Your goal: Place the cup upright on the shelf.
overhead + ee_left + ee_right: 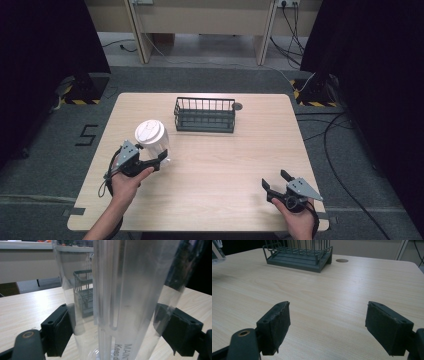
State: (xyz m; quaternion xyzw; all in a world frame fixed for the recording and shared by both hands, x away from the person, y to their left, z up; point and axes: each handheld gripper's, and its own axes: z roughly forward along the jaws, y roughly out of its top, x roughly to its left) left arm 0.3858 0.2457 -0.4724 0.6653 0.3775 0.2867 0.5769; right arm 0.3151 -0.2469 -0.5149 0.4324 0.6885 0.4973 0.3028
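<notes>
Big pale wooden table (220,165), and toward its far edge sits the dark wire basket (205,114), with nothing between it and the cup. Near the left side stands the clear plastic cup (152,141), white lid on top, and the left gripper (159,159) pinches its lower body, pads against both sides. Over at the near right corner, the right gripper (275,181) hovers, jaws spread wide, nothing between them. The cup's printed lettering is cut off in the left gripper view.
</notes>
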